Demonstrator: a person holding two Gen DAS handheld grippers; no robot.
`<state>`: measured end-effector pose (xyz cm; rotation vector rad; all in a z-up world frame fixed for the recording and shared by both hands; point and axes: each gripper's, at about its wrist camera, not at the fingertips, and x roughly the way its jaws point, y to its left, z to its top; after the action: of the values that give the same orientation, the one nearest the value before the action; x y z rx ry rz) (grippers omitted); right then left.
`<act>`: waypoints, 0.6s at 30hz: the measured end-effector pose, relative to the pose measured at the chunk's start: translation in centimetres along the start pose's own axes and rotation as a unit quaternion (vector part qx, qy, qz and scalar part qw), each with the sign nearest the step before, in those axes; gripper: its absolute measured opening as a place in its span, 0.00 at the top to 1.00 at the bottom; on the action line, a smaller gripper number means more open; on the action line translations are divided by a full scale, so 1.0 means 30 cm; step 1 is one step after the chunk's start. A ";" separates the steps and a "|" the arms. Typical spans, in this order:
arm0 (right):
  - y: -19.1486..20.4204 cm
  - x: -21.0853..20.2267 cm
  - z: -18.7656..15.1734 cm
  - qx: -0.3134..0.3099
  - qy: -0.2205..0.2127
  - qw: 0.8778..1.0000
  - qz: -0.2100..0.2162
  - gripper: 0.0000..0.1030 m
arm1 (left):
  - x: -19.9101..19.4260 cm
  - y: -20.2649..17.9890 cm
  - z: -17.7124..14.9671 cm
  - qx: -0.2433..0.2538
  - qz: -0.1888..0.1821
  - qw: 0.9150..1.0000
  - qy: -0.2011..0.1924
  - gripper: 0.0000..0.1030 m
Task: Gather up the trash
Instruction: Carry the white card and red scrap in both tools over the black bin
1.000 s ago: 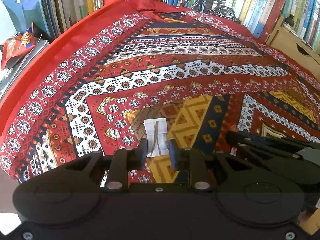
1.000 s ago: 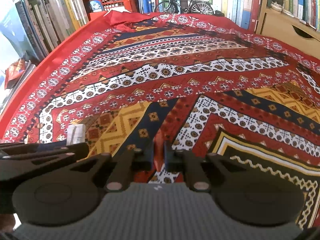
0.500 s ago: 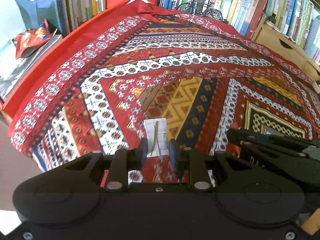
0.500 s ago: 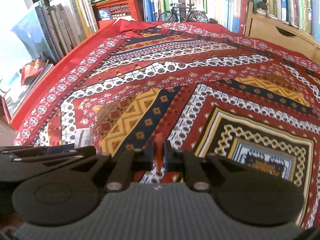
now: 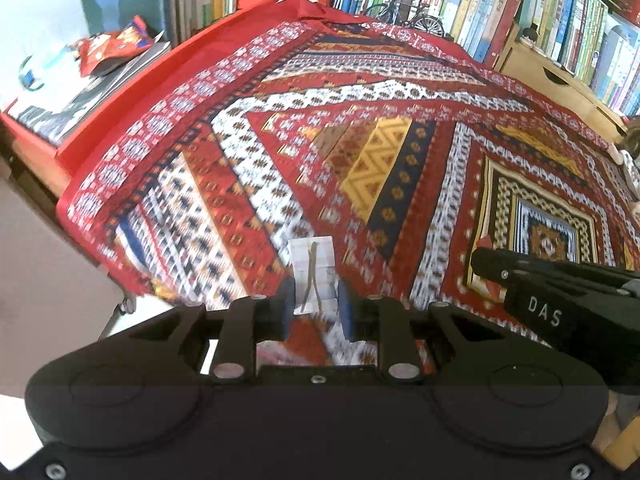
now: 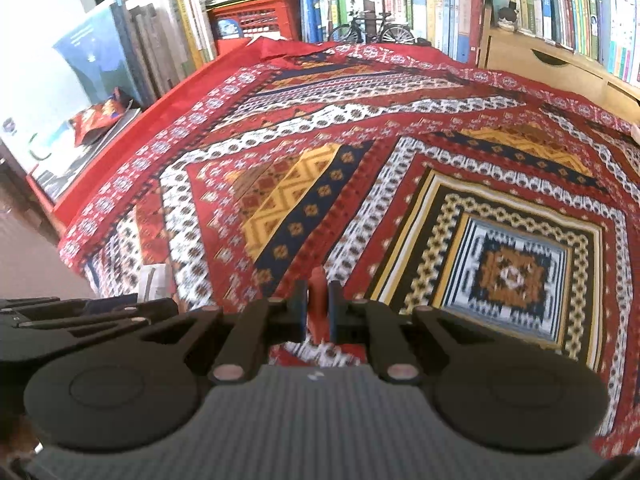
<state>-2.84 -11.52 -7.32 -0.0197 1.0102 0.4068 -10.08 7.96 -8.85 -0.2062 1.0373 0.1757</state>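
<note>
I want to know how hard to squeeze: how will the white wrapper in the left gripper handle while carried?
The white wrapper looks thin and creased, so probably light and crushable. It stands up past the left gripper without drooping, so it seems to hold some shape. If glossy, it might slip; gentle pressure should do.

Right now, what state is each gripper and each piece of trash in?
left hand-held gripper: shut on the white wrapper.
white wrapper: pinched upright, off the cloth.
right hand-held gripper: shut on the red scrap.
red scrap: pinched upright, off the cloth.
red snack bag: crumpled, lying on magazines, untouched.
</note>
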 end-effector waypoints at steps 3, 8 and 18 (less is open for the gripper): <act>0.029 -0.032 -0.048 -0.003 0.004 1.000 0.005 0.87 | -0.032 0.033 -0.058 -0.003 0.001 1.000 0.002 0.79; 0.082 -0.077 -0.142 -0.013 0.017 0.999 0.024 0.87 | -0.074 0.098 -0.160 -0.012 0.005 1.000 0.011 0.79; 0.196 -0.108 -0.340 -0.023 0.060 0.996 0.059 0.87 | -0.112 0.230 -0.392 -0.033 0.020 0.998 0.050 0.79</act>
<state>-14.69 -9.19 -9.14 -0.0253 1.1230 0.5425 -23.22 11.52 -12.32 -0.2560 1.1368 0.2372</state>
